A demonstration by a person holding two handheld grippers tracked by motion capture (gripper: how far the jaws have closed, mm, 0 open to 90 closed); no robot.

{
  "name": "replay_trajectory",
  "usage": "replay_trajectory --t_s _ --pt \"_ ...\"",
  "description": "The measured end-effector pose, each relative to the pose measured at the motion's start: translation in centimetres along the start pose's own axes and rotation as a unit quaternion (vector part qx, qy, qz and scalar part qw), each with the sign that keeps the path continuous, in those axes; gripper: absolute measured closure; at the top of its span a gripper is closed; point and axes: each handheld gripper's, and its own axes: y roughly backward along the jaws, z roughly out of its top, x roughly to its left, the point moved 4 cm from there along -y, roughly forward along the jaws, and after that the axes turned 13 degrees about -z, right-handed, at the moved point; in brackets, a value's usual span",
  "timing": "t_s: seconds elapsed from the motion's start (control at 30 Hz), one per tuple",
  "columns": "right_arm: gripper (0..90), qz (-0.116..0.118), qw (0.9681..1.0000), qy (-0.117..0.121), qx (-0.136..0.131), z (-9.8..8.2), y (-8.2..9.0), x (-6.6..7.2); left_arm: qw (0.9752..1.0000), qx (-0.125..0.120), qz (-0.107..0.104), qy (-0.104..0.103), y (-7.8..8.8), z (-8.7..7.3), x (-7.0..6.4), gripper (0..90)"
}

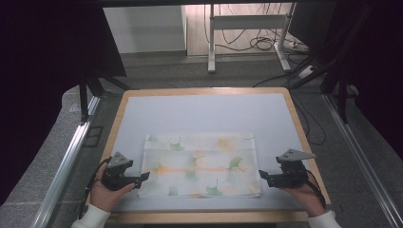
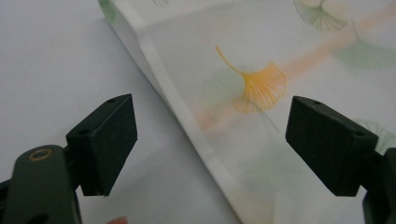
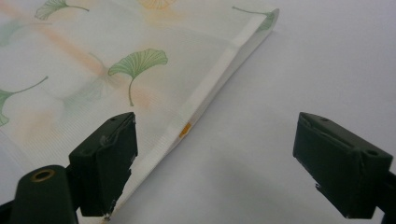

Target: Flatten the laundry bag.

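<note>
Your left claw (image 1: 142, 178) and right claw (image 1: 264, 175), both spread apart, flank the cloth (image 1: 199, 164) at lower centre; its long axis runs between them.

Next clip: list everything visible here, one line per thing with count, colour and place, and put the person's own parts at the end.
cloth: 1, white with green and orange ginkgo-leaf print, folded flat on the near half of the mat, between the two grippers
mat: 1, pale grey-white, covering the table top
table: 1, light wood edge, centre of the high view
white frame: 1, white, on the floor beyond the table
cables: several, black, on the floor around that frame
left gripper: 1, black, at the cloth's left edge, jaws open astride the edge
right gripper: 1, black, at the cloth's right edge, jaws open astride the edge
hands: 2, white sleeves, near table edge
</note>
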Motion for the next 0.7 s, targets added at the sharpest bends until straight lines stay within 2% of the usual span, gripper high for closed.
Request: replay_trajectory --t_s 0.13,0.27,0.33,0.37,0.47,0.5,0.53,0.63,0.67,0.7 --pt "13.6 0.009 0.9999 0.006 0.003 0.0 0.0 0.5 0.9997 0.023 0.005 0.005 -0.6 -0.5 -0.2 17.9" --pt "14.0 0.021 0.9997 0.012 0.005 0.1 0.2 1.0 0.9995 0.03 0.0 0.004 -1.0 -0.5 -0.2 17.5" --pt "14.0 0.033 0.9988 0.032 0.014 0.0 0.2 1.8 0.9994 0.034 0.001 0.002 -1.1 -0.6 -0.2 17.5" --pt "14.0 0.033 0.9988 0.032 0.014 0.0 0.2 1.8 0.9994 0.035 0.001 0.001 -1.1 -0.6 -0.2 17.5" --pt "14.1 0.049 0.9974 0.051 0.017 0.1 0.4 2.9 0.9994 0.033 -0.002 0.0 -1.2 -0.5 -0.4 17.6" --pt "14.3 0.059 0.996 0.065 0.016 0.3 0.5 3.8 0.9996 0.025 -0.008 0.001 -1.2 -0.4 -0.6 18.1" --pt "14.3 0.059 0.996 0.065 0.016 0.3 0.5 3.8 0.9996 0.025 -0.008 0.001 -1.2 -0.4 -0.6 18.3" --pt "15.6 0.07 0.9931 0.093 0.014 0.7 0.5 5.4 0.9997 0.013 -0.018 0.004 -1.1 -0.2 -0.7 18.7" --pt "17.9 0.08 0.9907 0.11 0.008 1.2 0.5 6.5 0.9997 0.01 -0.021 0.004 -1.0 -0.2 -0.8 19.6" --pt "17.9 0.08 0.9907 0.11 0.008 1.2 0.5 6.5 0.9997 0.007 -0.024 0.005 -1.0 -0.1 -0.9 19.6"
